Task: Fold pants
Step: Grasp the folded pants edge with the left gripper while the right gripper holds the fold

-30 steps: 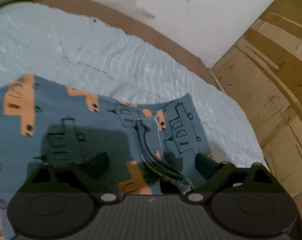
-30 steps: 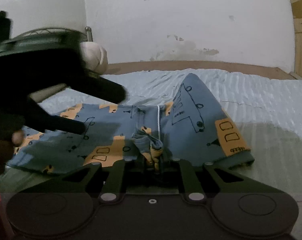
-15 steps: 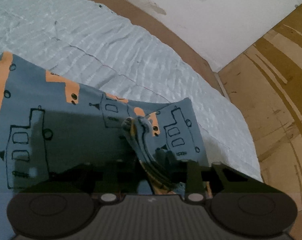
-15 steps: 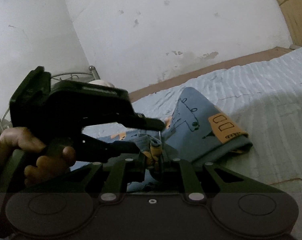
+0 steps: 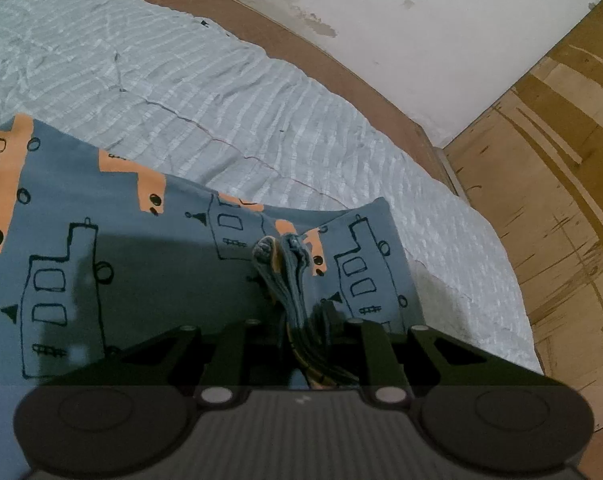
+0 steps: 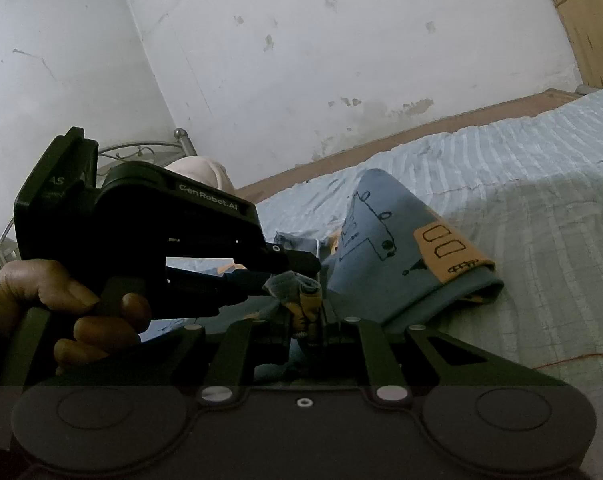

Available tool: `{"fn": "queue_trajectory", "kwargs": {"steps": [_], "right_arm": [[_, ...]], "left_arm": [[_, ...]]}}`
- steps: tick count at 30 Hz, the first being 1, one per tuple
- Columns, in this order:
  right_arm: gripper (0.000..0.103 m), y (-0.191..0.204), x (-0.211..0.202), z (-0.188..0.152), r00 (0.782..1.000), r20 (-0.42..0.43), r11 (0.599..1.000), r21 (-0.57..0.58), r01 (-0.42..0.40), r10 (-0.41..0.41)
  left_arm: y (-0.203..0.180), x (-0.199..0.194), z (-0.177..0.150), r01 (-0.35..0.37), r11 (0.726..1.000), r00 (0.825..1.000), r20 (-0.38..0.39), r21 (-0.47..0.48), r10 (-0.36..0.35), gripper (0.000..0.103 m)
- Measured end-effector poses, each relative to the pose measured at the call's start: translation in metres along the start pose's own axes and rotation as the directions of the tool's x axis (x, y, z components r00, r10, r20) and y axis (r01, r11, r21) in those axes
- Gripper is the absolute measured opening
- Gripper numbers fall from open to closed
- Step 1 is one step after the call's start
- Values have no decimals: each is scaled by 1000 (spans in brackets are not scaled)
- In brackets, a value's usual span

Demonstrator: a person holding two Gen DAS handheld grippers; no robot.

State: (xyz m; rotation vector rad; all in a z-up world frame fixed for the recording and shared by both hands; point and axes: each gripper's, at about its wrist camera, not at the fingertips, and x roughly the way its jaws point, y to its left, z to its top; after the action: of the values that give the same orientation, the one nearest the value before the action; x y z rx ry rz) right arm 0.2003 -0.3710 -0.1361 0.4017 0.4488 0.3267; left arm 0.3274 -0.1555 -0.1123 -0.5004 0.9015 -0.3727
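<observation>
The left gripper (image 5: 301,344) has just been closing, and its jaws now pinch a bunched ridge of the pants (image 5: 101,272) between them. The right gripper (image 6: 307,320) is clenched too, on a gathered bit of the same blue cloth with orange patches. In the right wrist view both tools meet at almost one place: the left one, held by a hand (image 6: 61,312), comes in from the left and bites the cloth just beside the right one.

The pants lie on the bed (image 5: 221,112), which has a pale ribbed cover. In the left wrist view they spread to the left, with one end reaching toward the right near the edge of the mattress. Part of the cloth on the right is lifted and stands up like a small tent.

I judge the fold is only at its beginning. The cloth is gripped, but no neat, flat fold is seen yet. Carrying the held part over, laying it down and smoothing it are left to do.
</observation>
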Motion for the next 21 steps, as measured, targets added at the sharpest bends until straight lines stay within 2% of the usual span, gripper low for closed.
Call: {"fn": "queue_trajectory", "kwargs": {"steps": [4,12,17,21], "right_arm": [[14,-1,0,0,1000,-1,1000,0,0,0],[14,2,0,1,1000,9,1000,-21,20,-19],[14,19,-9,9,998,38,996,-79,47,-44],[14,39,-16,18,998,60,991,-127,41,-33]], "left_arm": [[-2,-1,-1,-10,1000,1000,4,16,10,11],[-14,-8,0,-24,997,999,28,79,22,9],[-23,-32,6,-4,992,997,72,123,-5,9],[-20,-59,12,1,987,995,101,163,-18,9]]}}
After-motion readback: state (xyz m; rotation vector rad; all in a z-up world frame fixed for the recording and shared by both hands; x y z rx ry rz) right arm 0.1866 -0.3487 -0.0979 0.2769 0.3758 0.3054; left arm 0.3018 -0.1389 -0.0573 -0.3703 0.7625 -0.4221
